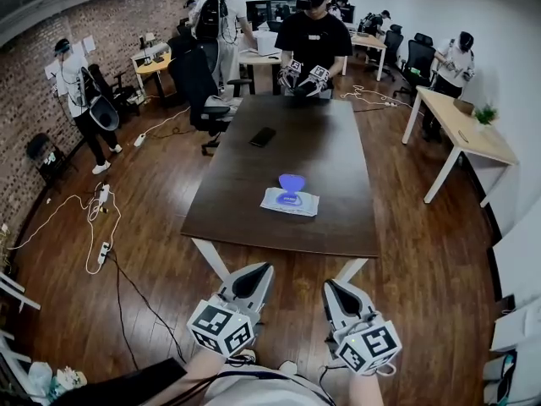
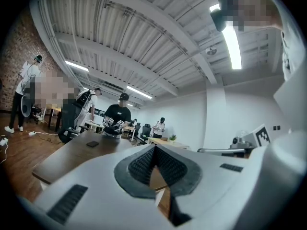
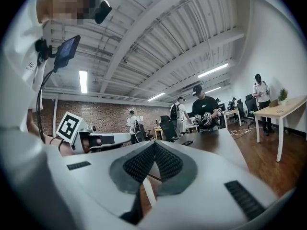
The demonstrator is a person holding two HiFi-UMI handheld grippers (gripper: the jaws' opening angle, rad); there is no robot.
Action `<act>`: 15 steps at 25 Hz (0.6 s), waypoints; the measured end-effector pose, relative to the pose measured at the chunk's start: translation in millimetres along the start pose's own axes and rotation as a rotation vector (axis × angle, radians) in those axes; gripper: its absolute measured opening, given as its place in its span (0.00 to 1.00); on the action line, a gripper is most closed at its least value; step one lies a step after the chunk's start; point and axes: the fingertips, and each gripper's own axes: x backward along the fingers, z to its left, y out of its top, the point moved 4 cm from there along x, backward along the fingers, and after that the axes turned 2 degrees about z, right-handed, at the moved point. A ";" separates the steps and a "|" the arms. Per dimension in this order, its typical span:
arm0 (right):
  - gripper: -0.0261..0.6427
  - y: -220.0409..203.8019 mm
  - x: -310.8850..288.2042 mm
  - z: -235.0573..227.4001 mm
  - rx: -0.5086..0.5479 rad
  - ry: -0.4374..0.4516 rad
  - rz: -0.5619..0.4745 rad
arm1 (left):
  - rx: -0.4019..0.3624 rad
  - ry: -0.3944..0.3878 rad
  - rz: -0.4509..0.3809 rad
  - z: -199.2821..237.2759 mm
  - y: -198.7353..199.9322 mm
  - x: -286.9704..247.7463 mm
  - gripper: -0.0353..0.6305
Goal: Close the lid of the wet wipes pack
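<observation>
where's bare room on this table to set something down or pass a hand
Free on the table: the whole right side, from the wet wipes pack to the right edge; the strip between the pack and the phone; the near-left corner. Crowded only at the far end, where another person stands.

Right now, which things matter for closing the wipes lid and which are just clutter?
Job:
wet wipes pack
blue lid, standing open
left gripper and right gripper, both shut, empty

Clutter:
black phone
office chair
potted plant
</observation>
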 end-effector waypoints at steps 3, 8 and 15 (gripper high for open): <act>0.05 -2.3 5.3 -1.7 0.001 0.008 0.002 | 0.008 0.007 0.000 -4.6 -4.5 0.2 0.06; 0.05 -7.6 12.7 -8.9 -0.012 0.009 0.008 | 0.004 0.016 0.003 -11.8 -8.7 -1.9 0.06; 0.05 -16.4 6.5 -20.1 -0.032 0.022 0.028 | 0.016 0.045 0.024 -4.2 -20.0 -6.9 0.06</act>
